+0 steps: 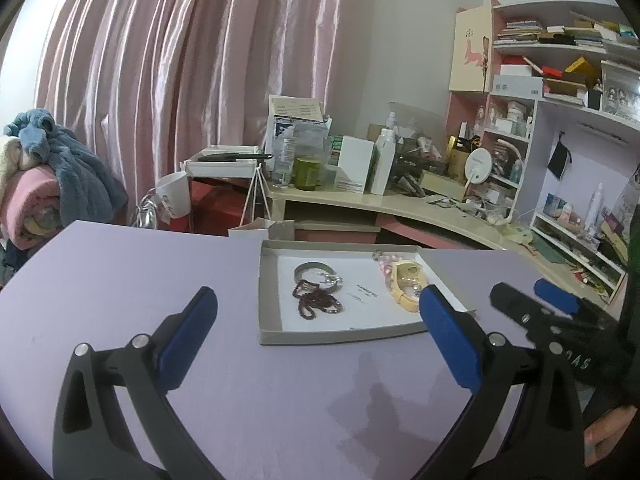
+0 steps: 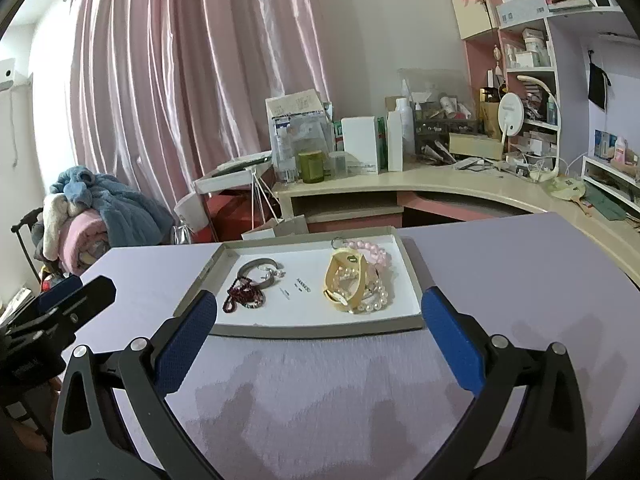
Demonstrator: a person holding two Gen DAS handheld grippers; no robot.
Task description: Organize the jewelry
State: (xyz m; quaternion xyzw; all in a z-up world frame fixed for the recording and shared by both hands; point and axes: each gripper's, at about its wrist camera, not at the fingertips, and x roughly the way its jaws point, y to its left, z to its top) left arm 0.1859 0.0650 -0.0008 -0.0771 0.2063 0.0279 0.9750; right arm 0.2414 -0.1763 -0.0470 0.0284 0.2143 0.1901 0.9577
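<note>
Right wrist view: our right tongs (image 2: 319, 334) and left tongs (image 1: 318, 330) gape apart, empty, before the tray (image 2: 320, 330) on the table (image 2: 520, 264). We should lower squarely over the yellow strap (image 2: 345, 280), avoiding the pearls (image 2: 374, 298).

one shallow tray (image 2: 412, 280) on one lilac table (image 2: 520, 280), holding two heaps of jewelry (image 2: 356, 280), beside two tongs (image 2: 320, 340).
</note>
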